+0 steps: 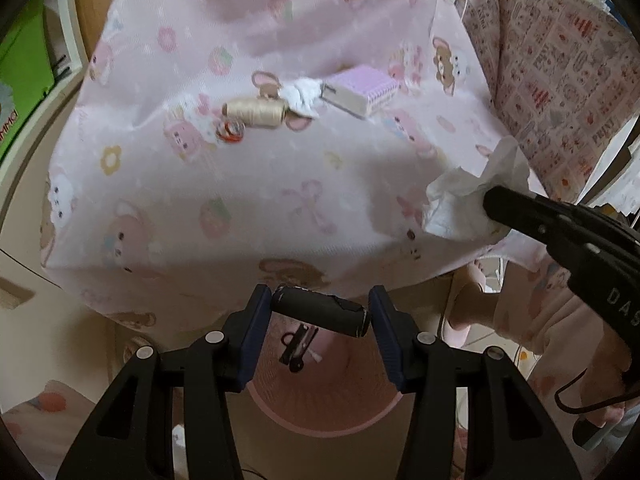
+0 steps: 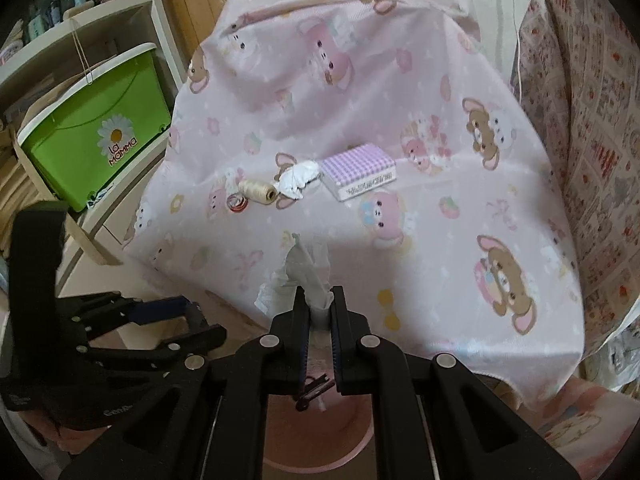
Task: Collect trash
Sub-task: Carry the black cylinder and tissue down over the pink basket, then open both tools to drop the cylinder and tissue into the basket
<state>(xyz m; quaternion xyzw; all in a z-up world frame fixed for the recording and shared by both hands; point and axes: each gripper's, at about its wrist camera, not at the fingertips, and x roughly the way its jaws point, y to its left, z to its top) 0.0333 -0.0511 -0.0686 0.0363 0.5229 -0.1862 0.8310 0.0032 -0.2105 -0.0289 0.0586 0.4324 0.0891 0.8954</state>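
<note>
The left tool (image 1: 320,312) squeezes a black tube (image 1: 320,311) over the pink bin (image 1: 320,420) near the bench (image 1: 240,200). The right tool (image 2: 320,320) pinches a white tissue (image 2: 308,276) (all crumpled) above the bin. Another paper wad (image 2: 298,180) lies far back, between a thread spool (image 2: 258,191) and a box (image 2: 358,170).

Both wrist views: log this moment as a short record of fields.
left gripper: shut on a dark tube, above the pink bin
right gripper: shut on a white tissue, above the bin
in bin: black clip
on cloth: thread spool, crumpled tissue, checked box
</note>
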